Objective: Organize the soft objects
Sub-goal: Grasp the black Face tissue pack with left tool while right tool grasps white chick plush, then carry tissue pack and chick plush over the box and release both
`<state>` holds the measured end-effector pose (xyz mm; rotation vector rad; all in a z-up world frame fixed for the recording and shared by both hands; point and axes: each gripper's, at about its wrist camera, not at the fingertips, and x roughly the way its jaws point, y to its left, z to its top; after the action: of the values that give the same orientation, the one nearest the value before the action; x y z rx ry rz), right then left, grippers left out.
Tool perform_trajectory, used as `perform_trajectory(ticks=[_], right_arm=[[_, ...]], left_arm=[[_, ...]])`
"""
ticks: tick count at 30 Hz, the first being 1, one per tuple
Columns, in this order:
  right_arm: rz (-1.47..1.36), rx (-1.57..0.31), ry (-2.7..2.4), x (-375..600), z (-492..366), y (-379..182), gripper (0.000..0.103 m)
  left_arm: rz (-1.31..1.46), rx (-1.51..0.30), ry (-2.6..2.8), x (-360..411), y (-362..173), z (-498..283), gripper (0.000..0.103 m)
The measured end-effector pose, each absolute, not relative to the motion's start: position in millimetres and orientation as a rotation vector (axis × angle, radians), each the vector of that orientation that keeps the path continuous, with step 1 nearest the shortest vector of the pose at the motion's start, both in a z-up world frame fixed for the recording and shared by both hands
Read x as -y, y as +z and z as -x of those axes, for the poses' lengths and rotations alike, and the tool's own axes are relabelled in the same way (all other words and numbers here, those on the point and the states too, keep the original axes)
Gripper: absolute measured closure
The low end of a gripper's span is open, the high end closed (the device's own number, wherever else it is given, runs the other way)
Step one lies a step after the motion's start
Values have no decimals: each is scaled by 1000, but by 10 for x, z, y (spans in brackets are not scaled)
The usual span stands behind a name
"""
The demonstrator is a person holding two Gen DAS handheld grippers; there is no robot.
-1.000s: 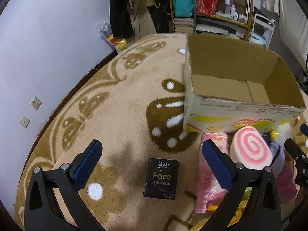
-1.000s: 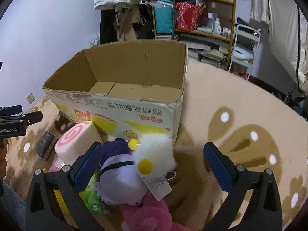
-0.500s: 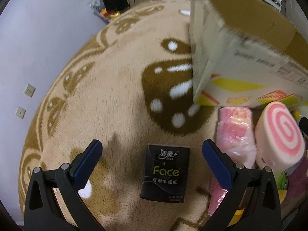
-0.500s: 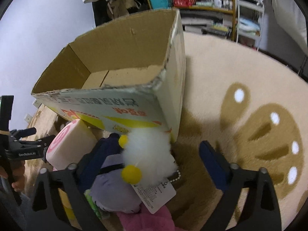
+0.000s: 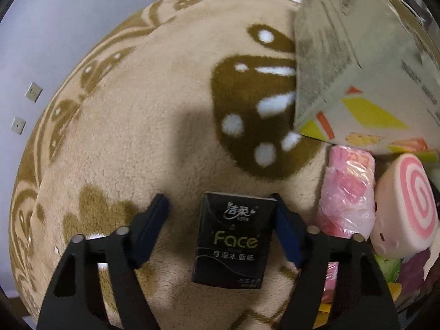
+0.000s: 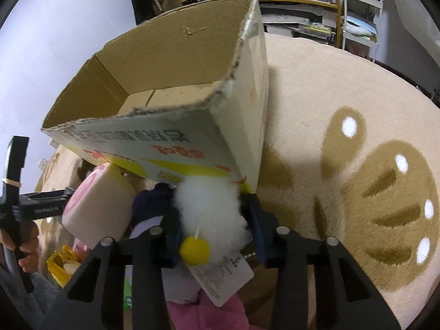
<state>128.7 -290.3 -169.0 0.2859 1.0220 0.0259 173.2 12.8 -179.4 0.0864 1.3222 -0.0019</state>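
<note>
In the left wrist view a black "Face" tissue pack (image 5: 233, 239) lies on the beige rug between the fingers of my left gripper (image 5: 220, 211). The right finger touches the pack's edge; a gap stays on the left, so the gripper is still open. In the right wrist view my right gripper (image 6: 210, 214) is closed around a white fluffy plush (image 6: 209, 209) with a yellow ball and a paper tag. An open cardboard box (image 6: 170, 126) stands just behind it, and it also shows in the left wrist view (image 5: 365, 82).
A pink swirl roll plush (image 5: 404, 209) and a pink plastic-wrapped pack (image 5: 346, 192) lie right of the tissue pack. A purple plush (image 6: 154, 211) and pink plush (image 6: 203, 313) sit under the white one. Shelves and clothes stand beyond the rug.
Both grippers dropped lower and narrowed. The left came down around the tissue pack. The right closed onto the white fluffy plush.
</note>
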Motion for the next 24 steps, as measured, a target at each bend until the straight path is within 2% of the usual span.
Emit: perform_trajectory(ticks=[3, 8, 20, 22, 24], right_arm=[[-272, -1025, 3, 2899, -1272, -1696, 65], [-250, -1022, -7, 2844, -1260, -1708, 66], [-252, -1001, -18, 2853, -1173, -1705, 66], [-246, -999, -24, 2848, -1154, -1694, 66], [-238, -993, -30, 2842, -1123, -1672, 66]], left_arm=[[-101, -1318, 23, -167, -1770, -1730, 47], [-73, -1322, 26, -245, -1726, -1733, 50], [-87, -1337, 35, -184, -1695, -1654, 49], [-87, -1333, 34, -156, -1662, -1606, 50], [-98, -1334, 41, -154, -1666, -1556, 57]])
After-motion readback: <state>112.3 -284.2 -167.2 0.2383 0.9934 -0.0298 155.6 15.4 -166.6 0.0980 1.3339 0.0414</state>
